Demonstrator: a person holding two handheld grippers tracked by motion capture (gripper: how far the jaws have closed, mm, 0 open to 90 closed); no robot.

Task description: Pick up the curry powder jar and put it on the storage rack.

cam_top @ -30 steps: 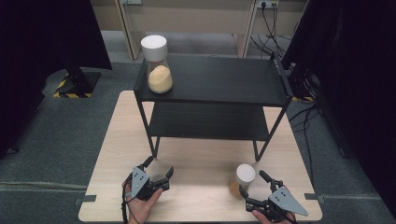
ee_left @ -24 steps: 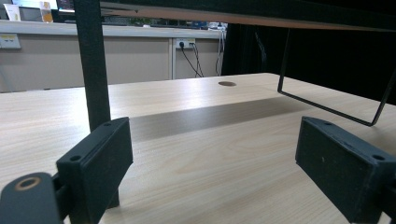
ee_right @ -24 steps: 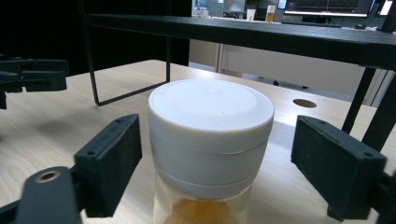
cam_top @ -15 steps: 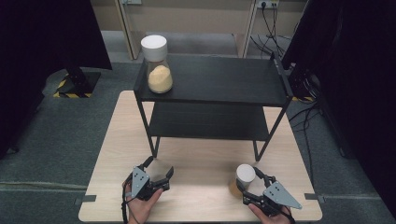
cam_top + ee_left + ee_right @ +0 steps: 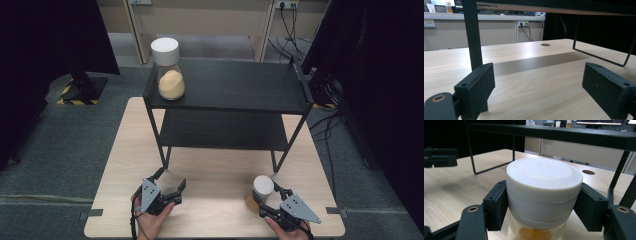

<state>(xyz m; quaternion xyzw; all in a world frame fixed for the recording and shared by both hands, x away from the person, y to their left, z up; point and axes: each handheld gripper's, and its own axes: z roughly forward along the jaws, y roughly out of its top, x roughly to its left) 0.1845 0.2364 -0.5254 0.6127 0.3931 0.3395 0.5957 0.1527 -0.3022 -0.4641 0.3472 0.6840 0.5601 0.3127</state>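
Note:
A glass jar with a white lid point(image 5: 262, 186) and orange-yellow powder stands on the wooden table point(image 5: 215, 167) at the front right. My right gripper point(image 5: 261, 196) is shut on it. Its jaws have just been closing, and in the right gripper view the pads point(image 5: 496, 205) press on both sides of the lid point(image 5: 544, 177). My left gripper point(image 5: 171, 178) rests open at the front left, with nothing but bare tabletop between its fingers point(image 5: 477, 85). A second, taller jar with a white lid point(image 5: 167, 70) stands at the left end of the black shelf's top point(image 5: 235, 85).
The black two-tier metal shelf point(image 5: 225, 130) fills the table's middle and back. One of its front legs point(image 5: 472, 35) rises just ahead of my left gripper. My left gripper point(image 5: 439, 157) also appears far off in the right gripper view. Cables lie on the floor at the right.
My right gripper slid forward around the jar on the table and its jaws closed on the lid. The left gripper stayed put.

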